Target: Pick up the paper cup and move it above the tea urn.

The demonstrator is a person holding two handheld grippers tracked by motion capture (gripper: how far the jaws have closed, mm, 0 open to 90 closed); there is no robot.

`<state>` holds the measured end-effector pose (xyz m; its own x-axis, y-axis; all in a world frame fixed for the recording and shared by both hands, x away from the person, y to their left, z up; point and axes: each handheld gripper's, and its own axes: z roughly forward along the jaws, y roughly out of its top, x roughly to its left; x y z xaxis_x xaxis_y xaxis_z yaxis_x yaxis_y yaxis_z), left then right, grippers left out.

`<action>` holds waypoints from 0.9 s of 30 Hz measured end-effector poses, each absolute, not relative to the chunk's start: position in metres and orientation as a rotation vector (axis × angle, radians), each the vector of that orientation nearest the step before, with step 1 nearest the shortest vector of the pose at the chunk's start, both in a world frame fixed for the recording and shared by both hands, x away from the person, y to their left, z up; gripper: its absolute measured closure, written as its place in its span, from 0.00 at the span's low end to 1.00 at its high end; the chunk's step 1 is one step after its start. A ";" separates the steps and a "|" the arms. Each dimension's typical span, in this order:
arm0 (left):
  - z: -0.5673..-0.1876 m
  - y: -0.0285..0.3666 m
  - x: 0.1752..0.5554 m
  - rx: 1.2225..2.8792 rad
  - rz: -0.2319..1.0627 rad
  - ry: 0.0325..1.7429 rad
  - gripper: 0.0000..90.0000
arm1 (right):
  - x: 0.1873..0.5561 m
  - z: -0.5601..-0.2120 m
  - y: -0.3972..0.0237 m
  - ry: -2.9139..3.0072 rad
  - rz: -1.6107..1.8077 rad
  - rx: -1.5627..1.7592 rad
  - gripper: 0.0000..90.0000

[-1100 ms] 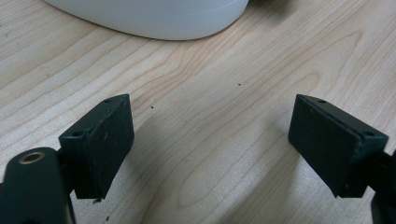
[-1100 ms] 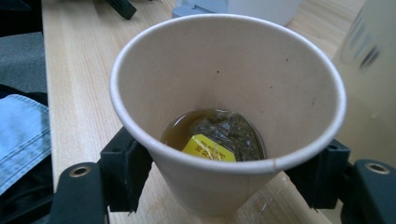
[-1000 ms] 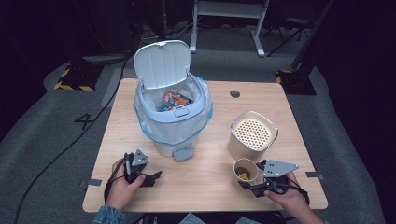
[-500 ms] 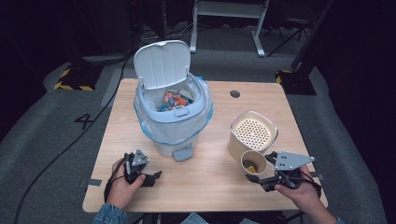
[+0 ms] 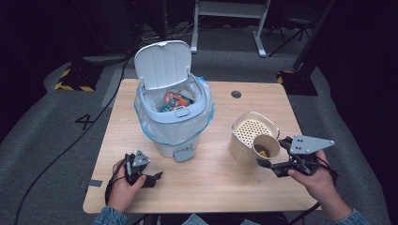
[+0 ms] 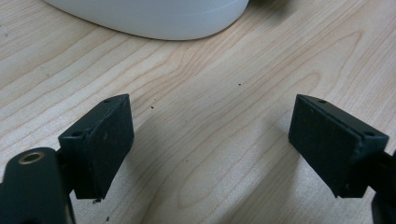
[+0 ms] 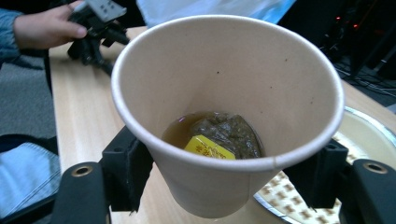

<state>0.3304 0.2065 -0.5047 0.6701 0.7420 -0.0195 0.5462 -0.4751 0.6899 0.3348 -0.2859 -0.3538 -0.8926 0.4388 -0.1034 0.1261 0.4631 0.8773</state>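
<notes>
Paper cup (image 7: 229, 112) sits clamped between the jaws of the right tool (image 5: 274, 161), lower right of the high view, raised and tipped w/ its mouth toward the camera. Inside: a little brownish liquid, a wet tea bag (image 7: 227, 133) and its yellow tag (image 7: 208, 148). In the high view the cup overlaps the near rim of the cream strainer container (image 5: 248, 136), w/ perforated insert, so it's at or just over that edge; can't tell if they touch. Right gripper view shows the perforated surface just below and right of the cup's base.

Key relation, as I judge it: contents likely go over the strainer, i.e. the container lies directly ahead of the right tool, up-left of it in the frame. Cup's long axis already leans that way. Right hand (image 5: 317, 180) is the nearer one by far.

Further out: pedal bin (image 5: 173, 115), center of the worktop (image 5: 211, 178), lid flipped up, blue liner, colourful wrappers inside. It's well apart from the cup, to the left, likely where the tea bag ends up.

Left tool (image 5: 143, 171) rests lower left on the worktop, near the bin's base, jaws spread wide w/ nothing between them, bare wood there in the left gripper view. Left hand (image 5: 121, 185) grips it.

Nothing stands between cup and strainer. Risk: spilling liquid over the container's near rim.
</notes>
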 end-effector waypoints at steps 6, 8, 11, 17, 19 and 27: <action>-0.505 0.206 0.330 2.200 0.370 0.989 0.16 | 0.348 -0.341 -0.294 2.361 1.413 0.536 0.35; -0.505 0.206 0.330 2.198 0.372 0.993 0.16 | 0.353 -0.338 -0.296 2.349 1.409 0.549 0.35; -0.505 0.206 0.330 2.198 0.372 0.995 0.16 | 0.361 -0.333 -0.298 2.335 1.387 0.558 0.35; -0.505 0.206 0.330 2.198 0.372 0.994 0.16 | 0.377 -0.330 -0.299 2.317 1.372 0.586 0.35; -0.505 0.206 0.331 2.199 0.374 0.997 0.16 | 0.383 -0.330 -0.299 2.312 1.369 0.595 0.35; -0.505 0.205 0.331 2.194 0.371 1.000 0.15 | 0.401 -0.337 -0.298 2.307 1.270 0.576 0.35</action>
<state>0.3305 0.2053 -0.5050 0.6627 0.7485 -0.0232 0.5521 -0.4674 0.6904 0.4011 -0.2977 -0.3371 -0.8154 0.5510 -0.1776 0.1445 0.4908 0.8592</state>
